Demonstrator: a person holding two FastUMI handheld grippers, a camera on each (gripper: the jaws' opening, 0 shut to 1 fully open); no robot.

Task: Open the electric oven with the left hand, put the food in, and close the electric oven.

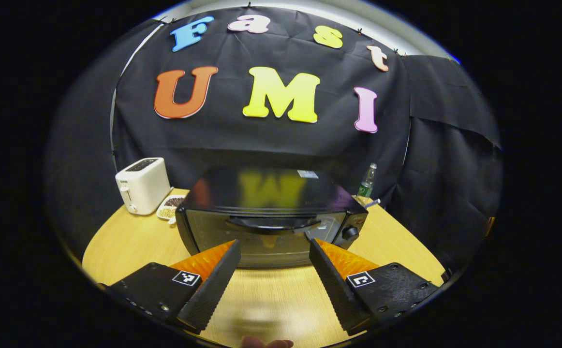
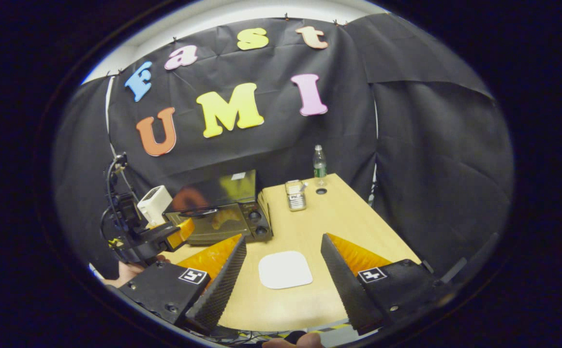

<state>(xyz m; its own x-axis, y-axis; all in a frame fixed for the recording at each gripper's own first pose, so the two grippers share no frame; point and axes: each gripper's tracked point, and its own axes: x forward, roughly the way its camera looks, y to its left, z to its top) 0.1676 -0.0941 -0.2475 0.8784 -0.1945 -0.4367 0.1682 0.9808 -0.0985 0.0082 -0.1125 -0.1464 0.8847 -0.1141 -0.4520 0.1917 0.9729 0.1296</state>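
The black electric oven (image 1: 271, 193) stands on the wooden table (image 1: 131, 241) with its glass door closed and the handle (image 1: 273, 223) across the top of the door. My left gripper (image 1: 273, 244) is open and faces the door just below the handle, a short way off and not touching it. The right gripper view shows the oven (image 2: 223, 212) at the left, with the left gripper (image 2: 165, 237) held by a hand in front of it. A flat white rounded square (image 2: 285, 269) lies on the table between the fingers of my open right gripper (image 2: 283, 239), beyond their tips.
A white toaster (image 1: 143, 185) and a small dish of grains (image 1: 170, 207) sit left of the oven. A plastic bottle (image 2: 319, 166), a glass jar (image 2: 295, 195) and a small dark disc (image 2: 320, 191) stand at the table's far right. Oven knobs (image 1: 350, 233) are on the right of the oven's front.
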